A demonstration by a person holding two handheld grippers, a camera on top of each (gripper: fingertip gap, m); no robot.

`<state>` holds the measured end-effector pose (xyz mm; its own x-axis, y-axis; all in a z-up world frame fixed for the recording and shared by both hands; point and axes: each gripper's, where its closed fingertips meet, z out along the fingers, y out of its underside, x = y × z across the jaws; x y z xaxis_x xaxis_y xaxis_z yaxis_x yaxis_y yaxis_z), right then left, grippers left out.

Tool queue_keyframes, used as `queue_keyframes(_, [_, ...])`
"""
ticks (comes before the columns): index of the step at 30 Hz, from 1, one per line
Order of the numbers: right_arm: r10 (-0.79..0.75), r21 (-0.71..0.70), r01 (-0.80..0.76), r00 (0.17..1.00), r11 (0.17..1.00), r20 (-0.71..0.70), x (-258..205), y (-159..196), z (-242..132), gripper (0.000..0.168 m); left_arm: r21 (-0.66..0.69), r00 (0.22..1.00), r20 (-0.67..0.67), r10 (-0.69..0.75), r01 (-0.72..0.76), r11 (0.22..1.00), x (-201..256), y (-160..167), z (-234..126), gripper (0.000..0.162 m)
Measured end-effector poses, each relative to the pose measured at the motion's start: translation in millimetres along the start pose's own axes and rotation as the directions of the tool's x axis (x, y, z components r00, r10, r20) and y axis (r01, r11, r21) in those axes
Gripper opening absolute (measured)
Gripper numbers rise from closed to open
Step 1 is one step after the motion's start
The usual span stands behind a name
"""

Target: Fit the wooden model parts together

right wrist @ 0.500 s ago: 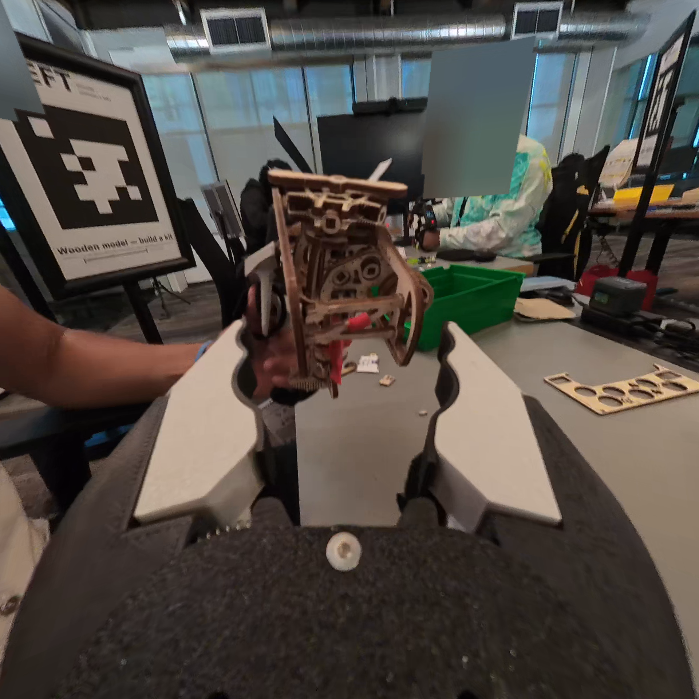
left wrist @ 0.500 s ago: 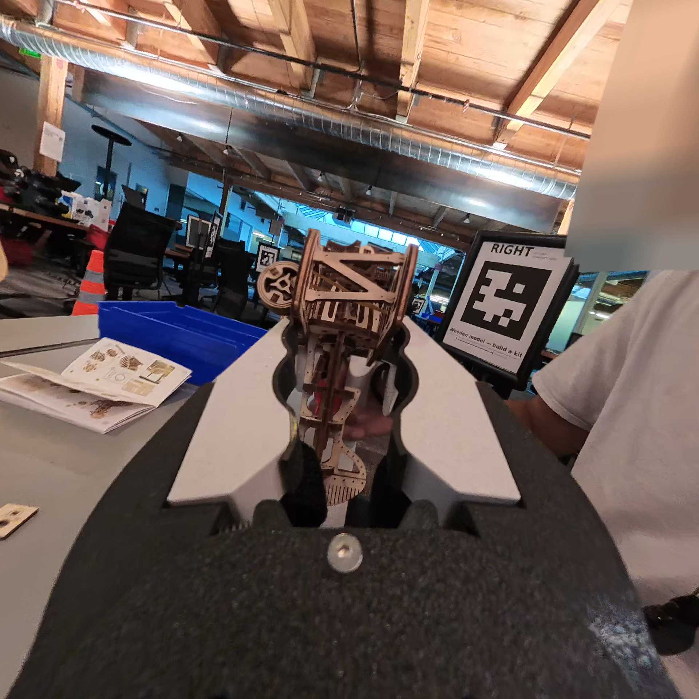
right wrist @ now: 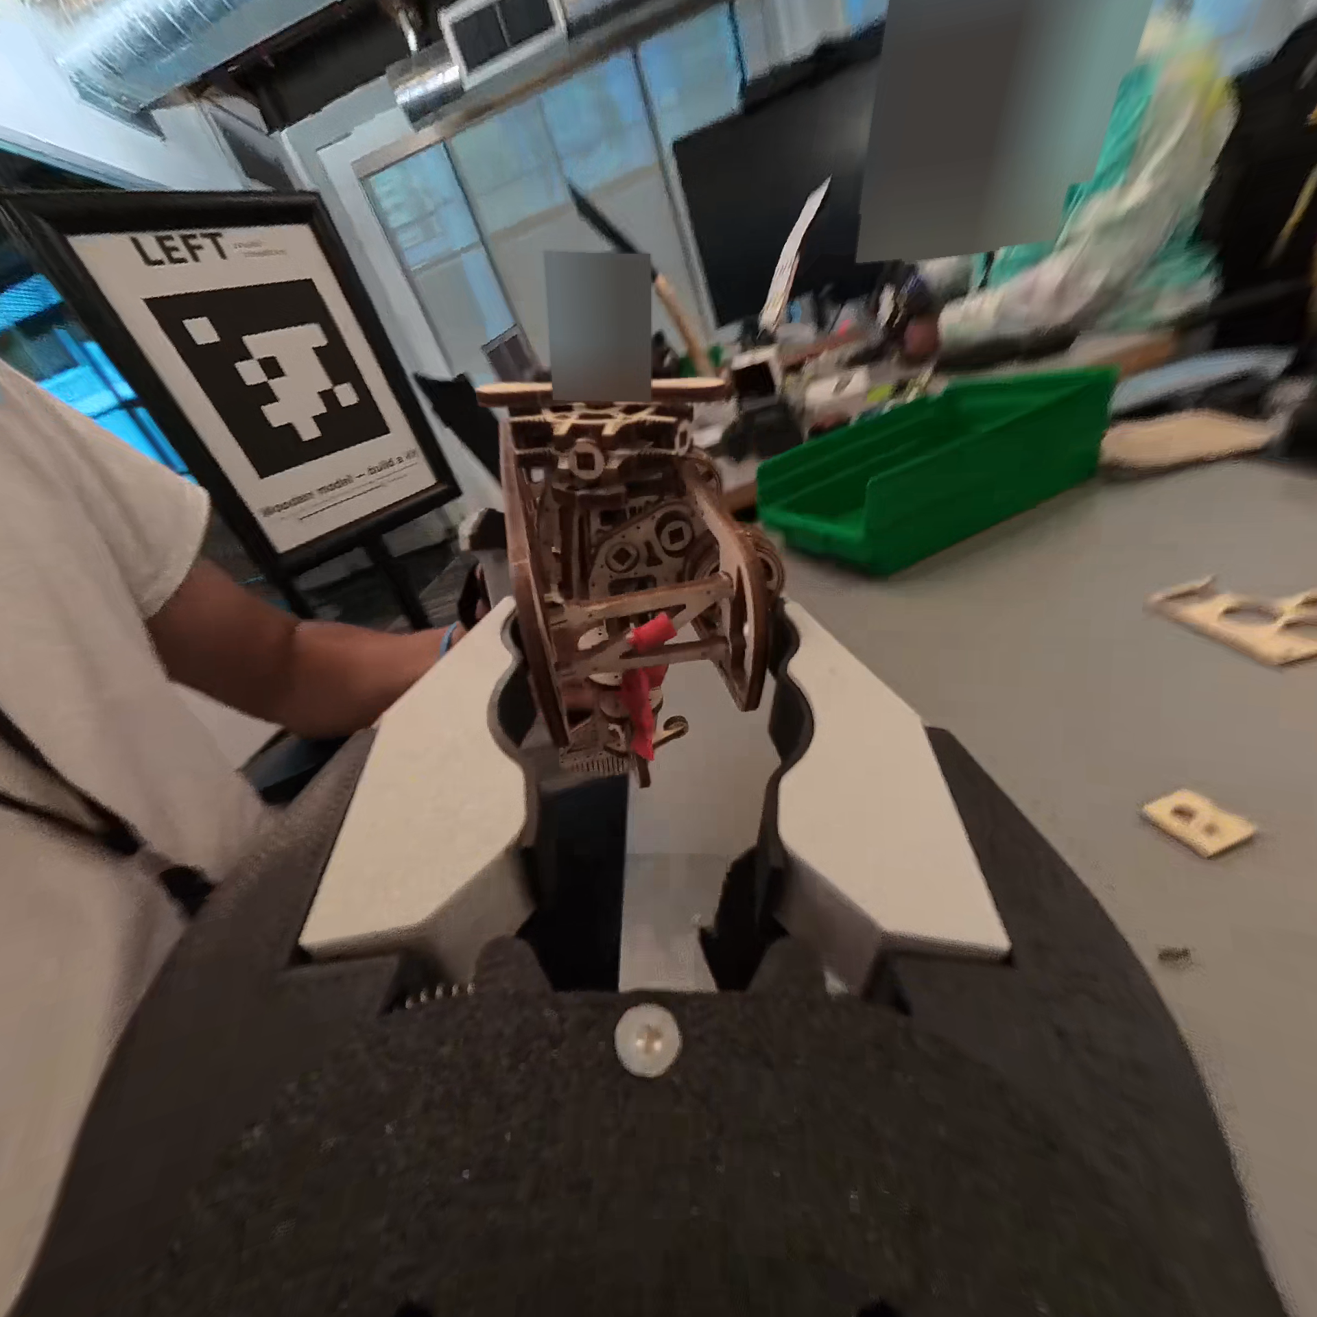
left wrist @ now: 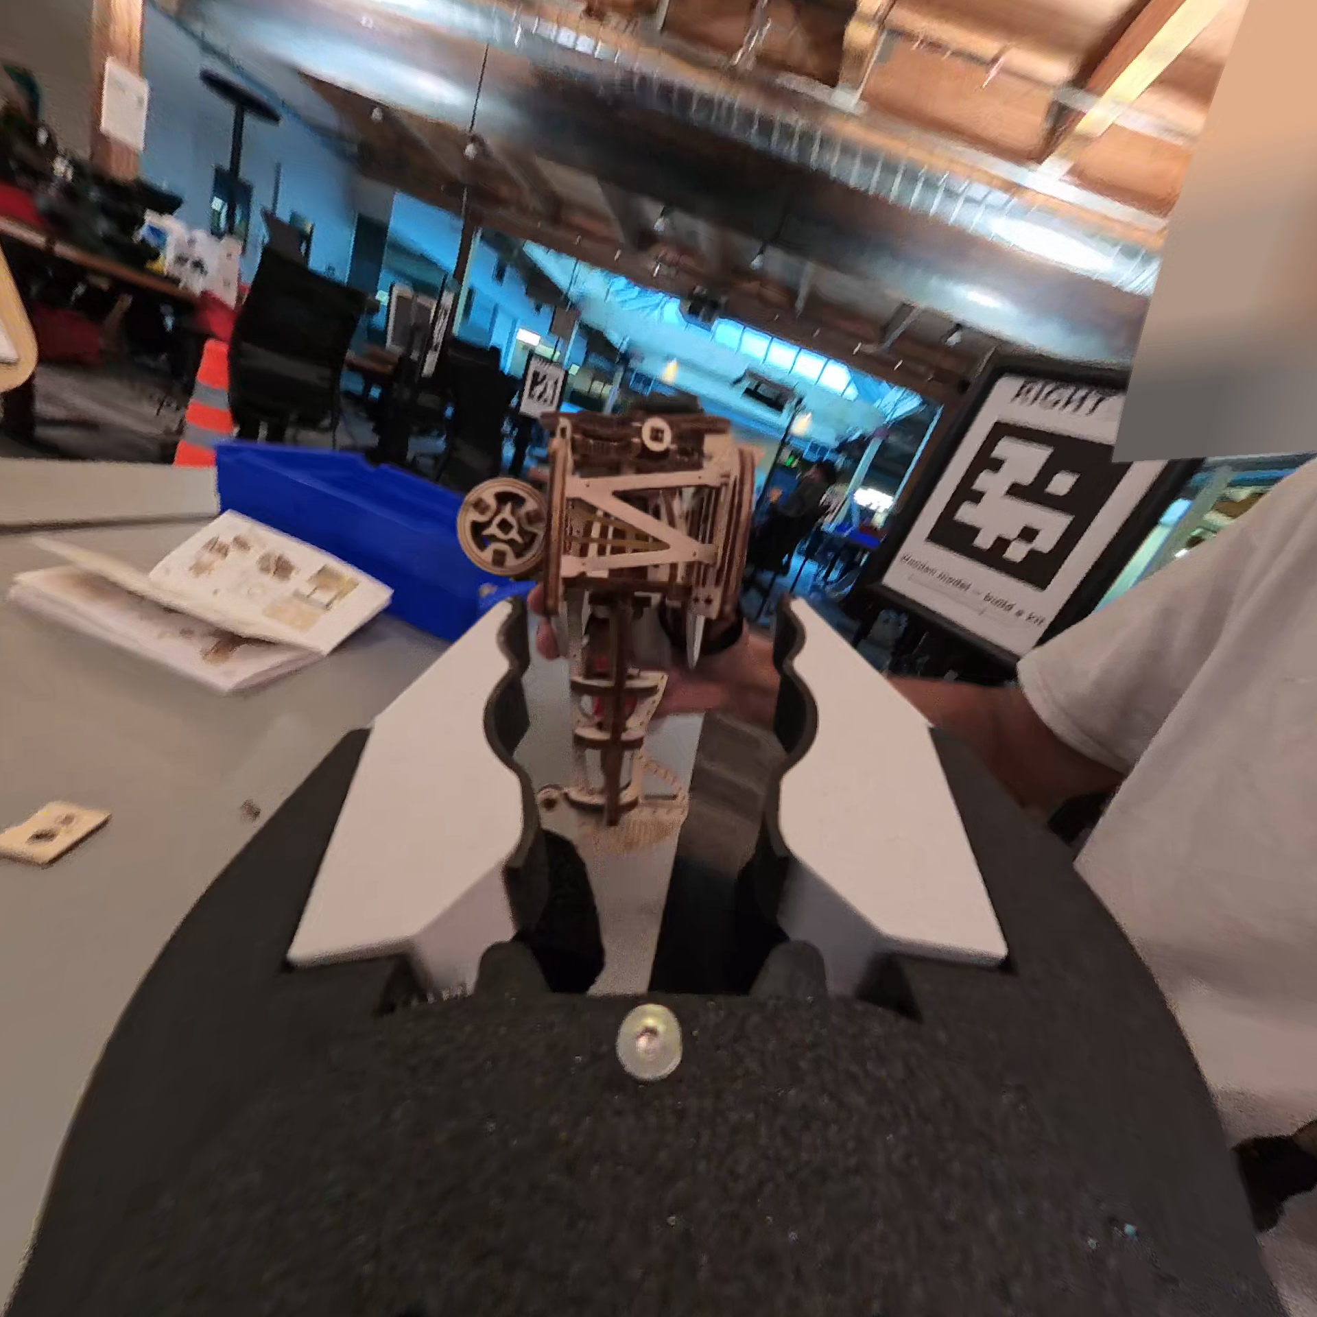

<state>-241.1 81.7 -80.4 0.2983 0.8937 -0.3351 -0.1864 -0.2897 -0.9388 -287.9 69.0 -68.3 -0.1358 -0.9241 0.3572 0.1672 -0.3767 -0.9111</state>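
Observation:
The wooden model (left wrist: 634, 527) is a part-built openwork frame with gears and a round wheel on its left side. In the right wrist view the model (right wrist: 627, 570) sits between my right gripper's fingertips, with a red piece (right wrist: 645, 684) hanging at its lower front. My right gripper (right wrist: 647, 620) is shut on the model's sides and holds it above the grey table (right wrist: 998, 713). My left gripper (left wrist: 648, 613) is open. The model's lower stem hangs between its fingers without touching them.
A blue bin (left wrist: 342, 492), an open instruction booklet (left wrist: 214, 591) and a small wooden piece (left wrist: 50, 830) lie to the left. A green bin (right wrist: 926, 484), a punched wooden sheet (right wrist: 1247, 627) and a small piece (right wrist: 1197, 819) lie to the right. Framed signs (left wrist: 1012, 513) stand behind. There is about 6 cm between the tips of the two grippers.
My right gripper has closed on the model. My left gripper has opened and let go of it. The model now shows farther from the left gripper.

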Motion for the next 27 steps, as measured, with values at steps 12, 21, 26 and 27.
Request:
queue_keyframes(12, [0.668,-0.909,-0.285,0.744,0.304,-0.009,87.0,83.6,8.1,0.057,-0.594,0.929,0.189,0.317,-0.149,0.791,-63.4,89.6,-41.1,0.081])
queue_keyframes(21, [0.672,-0.993,-0.062,0.732,-0.102,-0.115,107.0,116.0,24.1,0.057,-0.639,0.916,0.298,0.268,-0.017,0.769,-76.9,115.0,-72.0,0.075])
queue_keyframes(26, [0.599,-0.992,0.032,0.799,-0.123,-0.048,119.0,119.0,34.7,0.069,-0.624,0.926,0.291,0.239,-0.006,0.781,-77.8,115.7,-69.1,0.076])
queue_keyframes(27, [0.569,-0.991,0.052,0.822,-0.122,-0.027,124.3,119.8,35.6,0.072,-0.628,0.927,0.284,0.246,-0.014,0.778,-77.9,116.4,-68.8,0.078])
